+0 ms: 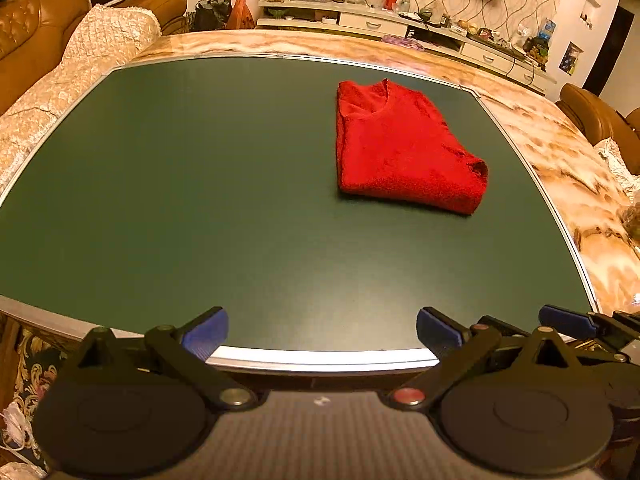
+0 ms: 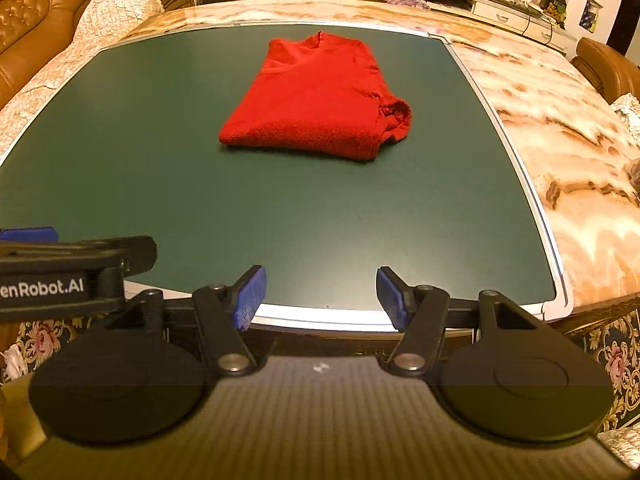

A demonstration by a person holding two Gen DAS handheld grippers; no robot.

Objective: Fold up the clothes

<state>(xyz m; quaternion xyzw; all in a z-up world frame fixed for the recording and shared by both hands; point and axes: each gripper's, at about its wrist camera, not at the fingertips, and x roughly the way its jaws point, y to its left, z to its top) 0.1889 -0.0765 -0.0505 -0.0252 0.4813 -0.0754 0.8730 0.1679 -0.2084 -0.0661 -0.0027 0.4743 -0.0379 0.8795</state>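
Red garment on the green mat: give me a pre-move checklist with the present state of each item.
1. Red garment folded into a compact stack: ok.
2. Loose bunched end at its right edge: not ok, sticks out.
3. Garment fully on the green mat, off the marble tabletop: ok.
4. Left gripper open, nothing between its fingers: ok.
5. Right gripper open, nothing held: ok.
6. Underside layers lying flat: cannot tell.

We see the red garment [image 2: 316, 96] folded into a compact rectangle — neckline at the far end, lying flat on the green mat [image 2: 160, 180].
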